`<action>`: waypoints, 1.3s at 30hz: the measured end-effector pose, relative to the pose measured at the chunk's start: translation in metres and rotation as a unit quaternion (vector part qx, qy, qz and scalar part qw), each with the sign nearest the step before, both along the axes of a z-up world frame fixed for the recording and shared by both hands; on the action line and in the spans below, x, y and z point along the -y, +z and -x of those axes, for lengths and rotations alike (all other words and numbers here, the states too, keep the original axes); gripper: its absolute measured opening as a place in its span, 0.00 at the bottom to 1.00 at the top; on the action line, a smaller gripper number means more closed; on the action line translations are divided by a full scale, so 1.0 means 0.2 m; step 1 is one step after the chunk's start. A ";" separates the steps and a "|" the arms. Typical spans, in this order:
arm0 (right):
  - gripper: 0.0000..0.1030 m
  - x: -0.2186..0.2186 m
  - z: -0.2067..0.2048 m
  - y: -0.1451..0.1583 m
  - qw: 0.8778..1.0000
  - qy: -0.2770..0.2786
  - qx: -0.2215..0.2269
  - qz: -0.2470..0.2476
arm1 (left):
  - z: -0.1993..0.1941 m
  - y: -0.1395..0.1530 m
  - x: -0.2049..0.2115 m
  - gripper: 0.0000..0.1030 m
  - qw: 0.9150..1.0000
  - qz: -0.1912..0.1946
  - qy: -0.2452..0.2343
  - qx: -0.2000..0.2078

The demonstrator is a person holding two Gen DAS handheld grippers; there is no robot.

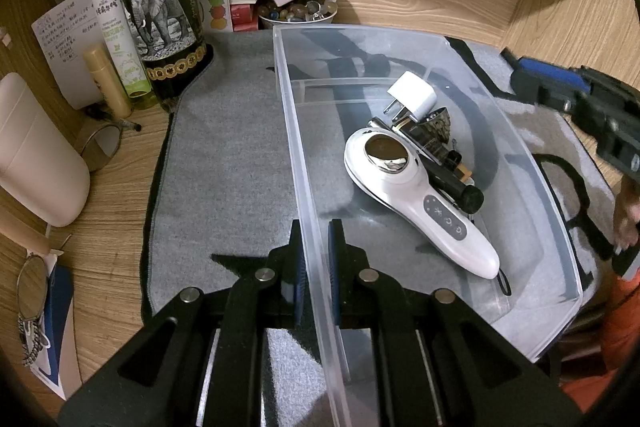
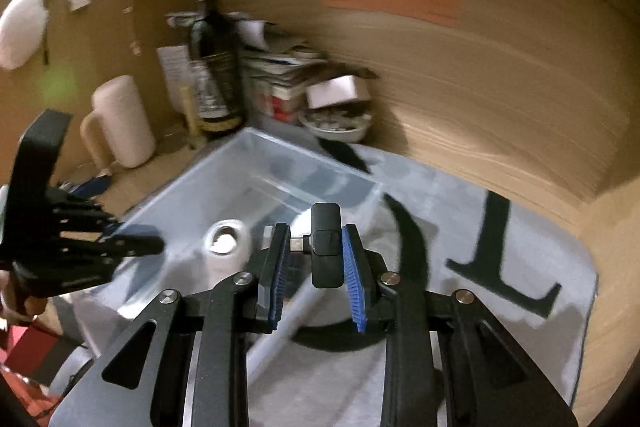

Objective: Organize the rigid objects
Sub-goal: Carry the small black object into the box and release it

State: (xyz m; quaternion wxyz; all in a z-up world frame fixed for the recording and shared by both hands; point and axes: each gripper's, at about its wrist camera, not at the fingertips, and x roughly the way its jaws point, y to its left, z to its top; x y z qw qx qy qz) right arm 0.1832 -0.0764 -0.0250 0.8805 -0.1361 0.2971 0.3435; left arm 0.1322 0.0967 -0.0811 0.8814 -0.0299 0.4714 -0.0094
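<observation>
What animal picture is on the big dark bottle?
A grey elephant on the dark bottle, clearest in the left wrist view.

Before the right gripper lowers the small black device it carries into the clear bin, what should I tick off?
1. Left gripper clamped on the wall of the clear plastic bin: ok.
2. Small black rectangular device between the right gripper pads: in place, but only the right pad visibly touches it, so firmness of grip cannot tell.
3. Free floor in the bin: ok; its far end is bare beyond the white plug adapter.
4. White handheld massager lying flat inside: ok.
5. Bin resting on the grey felt mat: ok.
6. Right wrist view sharp enough to aim: not ok, blurred.
</observation>
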 end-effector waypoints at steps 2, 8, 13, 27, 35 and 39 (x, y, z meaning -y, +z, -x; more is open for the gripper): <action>0.23 -0.05 0.02 -0.02 1.000 0.015 -0.004 0.007 | 0.00 0.00 0.00 0.08 1.000 0.000 0.000 0.000; 0.23 -0.17 0.04 -0.11 0.998 0.041 -0.024 0.031 | 0.00 0.00 0.00 0.08 1.000 0.000 -0.001 0.001; 0.23 -0.21 0.02 -0.15 0.997 0.045 -0.036 0.044 | 0.00 0.00 0.00 0.08 1.000 0.001 -0.001 0.001; 0.33 -0.20 0.05 -0.14 0.997 0.042 -0.053 0.042 | -0.01 0.00 0.02 0.08 1.000 -0.001 -0.001 0.002; 0.50 -0.10 0.11 -0.09 0.999 0.024 -0.046 0.017 | 0.00 0.05 0.03 0.08 1.000 -0.015 0.001 0.020; 0.51 -0.04 0.15 -0.06 0.999 0.008 -0.034 0.002 | 0.01 0.09 0.03 0.08 0.999 -0.016 0.005 0.027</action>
